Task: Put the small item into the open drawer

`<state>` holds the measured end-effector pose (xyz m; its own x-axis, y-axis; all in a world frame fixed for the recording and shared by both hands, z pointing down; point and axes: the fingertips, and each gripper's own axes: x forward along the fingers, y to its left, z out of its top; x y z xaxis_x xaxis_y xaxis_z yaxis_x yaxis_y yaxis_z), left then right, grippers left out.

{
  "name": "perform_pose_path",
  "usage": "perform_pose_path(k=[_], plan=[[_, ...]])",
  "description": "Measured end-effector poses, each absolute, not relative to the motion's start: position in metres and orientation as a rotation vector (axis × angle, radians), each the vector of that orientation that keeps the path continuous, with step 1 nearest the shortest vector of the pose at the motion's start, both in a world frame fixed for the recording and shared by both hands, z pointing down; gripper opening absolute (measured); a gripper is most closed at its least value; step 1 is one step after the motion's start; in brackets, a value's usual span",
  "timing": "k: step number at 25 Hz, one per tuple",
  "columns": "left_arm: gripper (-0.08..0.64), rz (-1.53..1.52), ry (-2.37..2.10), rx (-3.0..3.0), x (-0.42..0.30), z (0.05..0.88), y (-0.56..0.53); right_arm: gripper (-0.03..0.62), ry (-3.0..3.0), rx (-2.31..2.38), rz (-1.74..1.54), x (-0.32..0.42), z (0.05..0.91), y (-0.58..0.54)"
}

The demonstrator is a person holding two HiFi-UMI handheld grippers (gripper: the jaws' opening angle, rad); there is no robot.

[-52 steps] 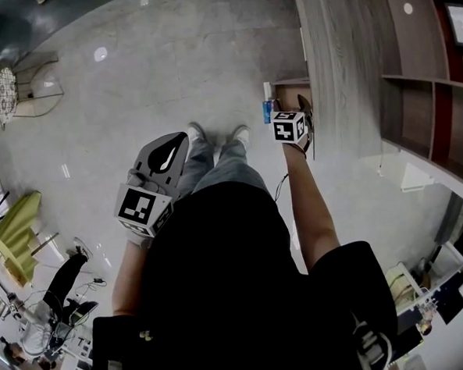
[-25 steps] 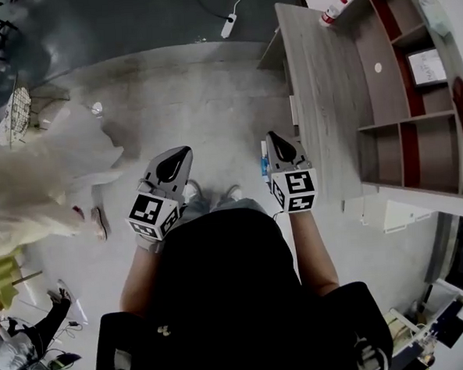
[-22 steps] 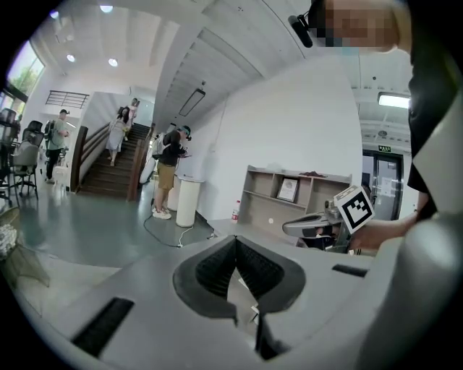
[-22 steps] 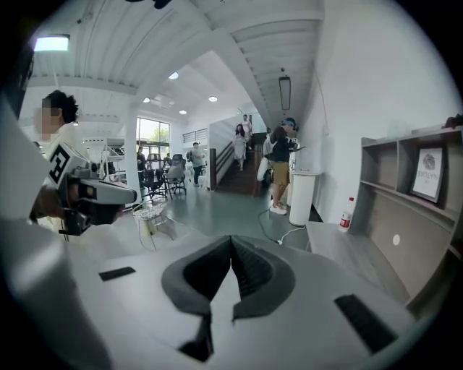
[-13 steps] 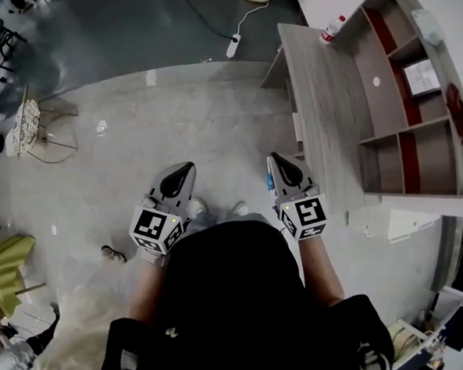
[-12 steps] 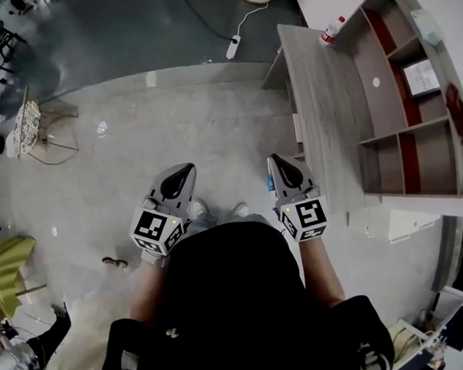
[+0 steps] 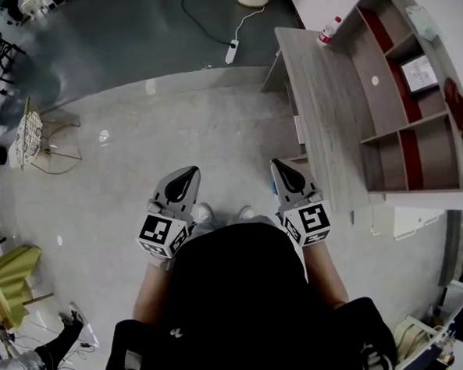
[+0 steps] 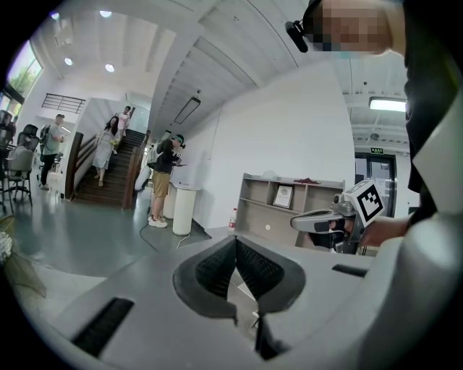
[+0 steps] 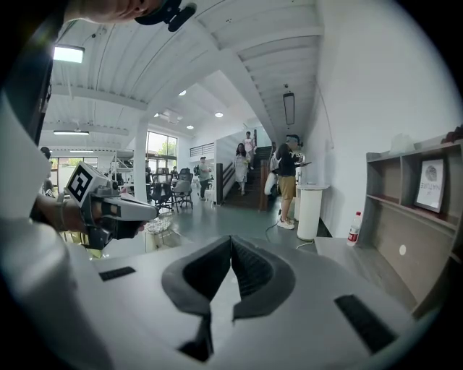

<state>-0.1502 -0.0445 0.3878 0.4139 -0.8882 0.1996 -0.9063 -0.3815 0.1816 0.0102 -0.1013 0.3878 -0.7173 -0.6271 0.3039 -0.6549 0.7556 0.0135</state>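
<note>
The person in a black top stood on the grey floor and held the left gripper and the right gripper side by side and apart. The right gripper was near the front edge of the wooden desk. A red-capped bottle stood at the desk's far corner. A framed picture stood in a compartment of the shelf unit. A power strip lay on the floor.

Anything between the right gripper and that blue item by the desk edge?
Nothing visible does. In the head view the right gripper, shut and empty, covers most of the blue item beside the desk edge, so only a sliver shows. Neither gripper view shows the item.
</note>
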Motion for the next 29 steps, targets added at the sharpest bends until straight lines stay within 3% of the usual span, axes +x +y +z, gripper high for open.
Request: perform_pose_path(k=[29], plan=[[0.002,0.115,-1.511,2.444,-0.132,0.394,-0.056,0.012,-2.629,1.035,0.170,0.028,0.402,-0.106]])
